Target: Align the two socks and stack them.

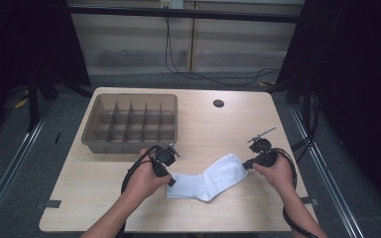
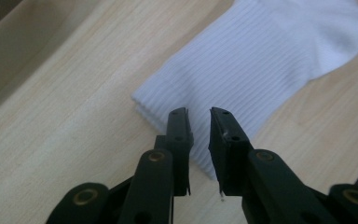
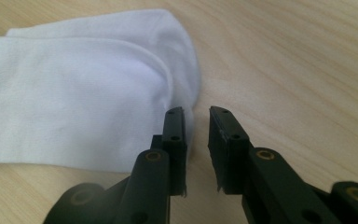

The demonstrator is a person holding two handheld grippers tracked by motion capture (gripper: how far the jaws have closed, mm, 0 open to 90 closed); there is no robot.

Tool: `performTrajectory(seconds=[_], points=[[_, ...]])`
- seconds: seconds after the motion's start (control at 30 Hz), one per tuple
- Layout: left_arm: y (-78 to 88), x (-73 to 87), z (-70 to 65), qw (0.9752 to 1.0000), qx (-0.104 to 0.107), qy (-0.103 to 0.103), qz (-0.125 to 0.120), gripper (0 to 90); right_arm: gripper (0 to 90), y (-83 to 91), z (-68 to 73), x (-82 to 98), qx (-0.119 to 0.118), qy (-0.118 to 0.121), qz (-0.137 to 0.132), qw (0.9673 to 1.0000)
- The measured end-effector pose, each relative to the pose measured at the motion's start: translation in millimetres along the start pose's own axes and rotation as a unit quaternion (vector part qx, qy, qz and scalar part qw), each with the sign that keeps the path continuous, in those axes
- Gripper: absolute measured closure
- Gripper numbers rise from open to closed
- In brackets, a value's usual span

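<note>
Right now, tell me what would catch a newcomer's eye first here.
A white ribbed cotton sock lies flat on the pale wooden table, near its front edge. The left gripper sits at its cuff and the right gripper at its toe, both slightly open. A grey-brown divided plastic tray stands behind, at the left.

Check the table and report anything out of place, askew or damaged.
Nothing stands out. The white sock lies flat on the table, bent at the heel, with no visible stain or tear. The divided tray sits square near the far left corner. The left tongs and right tongs stand slightly apart at the sock's two ends, gripping nothing.
</note>
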State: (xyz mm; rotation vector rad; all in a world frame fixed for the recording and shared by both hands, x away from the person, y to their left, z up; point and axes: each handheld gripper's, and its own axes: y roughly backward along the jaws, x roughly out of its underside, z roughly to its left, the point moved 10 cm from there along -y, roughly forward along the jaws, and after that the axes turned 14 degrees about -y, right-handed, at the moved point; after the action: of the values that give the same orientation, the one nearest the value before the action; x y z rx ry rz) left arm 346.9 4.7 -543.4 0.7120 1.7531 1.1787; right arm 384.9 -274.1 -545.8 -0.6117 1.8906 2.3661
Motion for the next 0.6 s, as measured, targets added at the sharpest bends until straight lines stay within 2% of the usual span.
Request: performTrajectory(seconds=[0.1,0.17,0.27,0.33,0.4,0.47,0.53,0.6], points=[[-2.3,2.4,2.5,0.9999,-0.014,0.006,0.005,73.4,73.2,3.4,0.0,0.1,0.006,0.005,0.002,1.0000],[-5.5,2.8,1.1,0.9999,-0.007,0.007,0.007,74.0,73.1,9.3,-0.8,-1.6,0.009,0.005,-0.005,0.9999],[-9.0,2.1,3.5,0.9999,-0.010,0.006,0.011,79.1,73.1,18.2,0.9,-3.1,0.000,0.007,-0.011,0.9999],[-9.1,0.0,5.5,0.9998,-0.014,0.006,0.012,81.7,73.5,16.9,3.3,-1.4,-0.002,0.009,-0.008,0.9999],[-9.3,-1.6,6.0,0.9998,-0.016,0.004,0.012,84.3,74.5,9.0,4.5,3.2,0.003,0.017,0.007,0.9998],[-8.1,-2.6,5.3,0.9998,-0.018,0.003,0.009,87.0,81.4,0.0,3.9,6.7,0.014,0.022,0.018,0.9995],[-5.3,-3.8,4.2,0.9999,-0.015,0.004,0.000,88.3,88.8,-3.4,4.4,5.8,0.017,0.016,0.015,0.9996],[-0.4,-4.6,2.3,0.9999,-0.010,0.002,-0.005,88.6,89.9,-1.0,4.3,3.2,0.013,0.013,0.013,0.9997]])
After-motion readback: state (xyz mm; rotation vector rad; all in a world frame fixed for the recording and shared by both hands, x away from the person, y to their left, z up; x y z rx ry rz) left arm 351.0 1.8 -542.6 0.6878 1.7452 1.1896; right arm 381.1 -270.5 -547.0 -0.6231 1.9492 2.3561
